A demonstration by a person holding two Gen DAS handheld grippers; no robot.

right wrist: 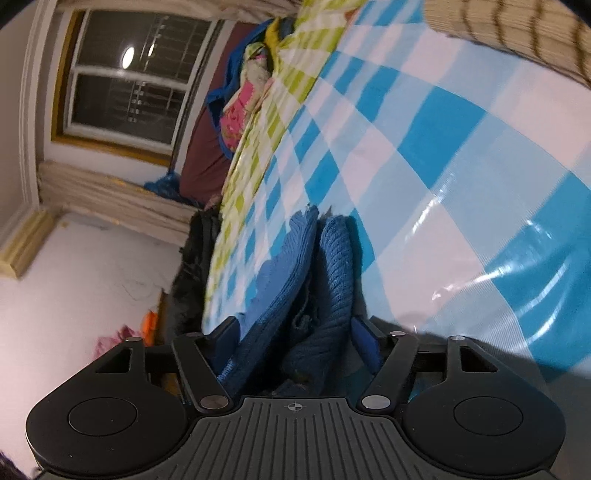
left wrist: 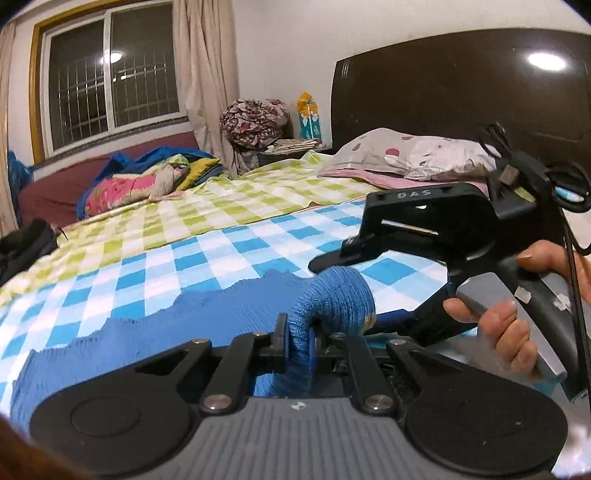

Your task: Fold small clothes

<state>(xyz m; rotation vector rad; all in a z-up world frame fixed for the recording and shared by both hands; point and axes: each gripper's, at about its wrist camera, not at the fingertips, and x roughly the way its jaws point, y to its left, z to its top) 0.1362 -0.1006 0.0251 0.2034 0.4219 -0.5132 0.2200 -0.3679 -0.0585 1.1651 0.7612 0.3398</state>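
A blue knitted garment [left wrist: 207, 321] lies on the blue-and-white checked sheet [left wrist: 221, 254] of the bed. My left gripper [left wrist: 300, 341] is shut on a bunched edge of it, which bulges up between the fingers. In the right wrist view the camera is rolled sideways; the same blue garment [right wrist: 314, 280] sits folded between the pads. My right gripper [right wrist: 299, 332] is shut on its folds. The right gripper also shows in the left wrist view [left wrist: 424, 229], held by a hand at the right, just beyond the bunched cloth.
A green checked sheet [left wrist: 236, 199] covers the far half of the bed. A pillow [left wrist: 410, 155] lies by the dark headboard [left wrist: 461, 92]. Piled bedding [left wrist: 147, 177] sits at the far left under the window. A striped beige cloth [right wrist: 517, 33] lies at the top right.
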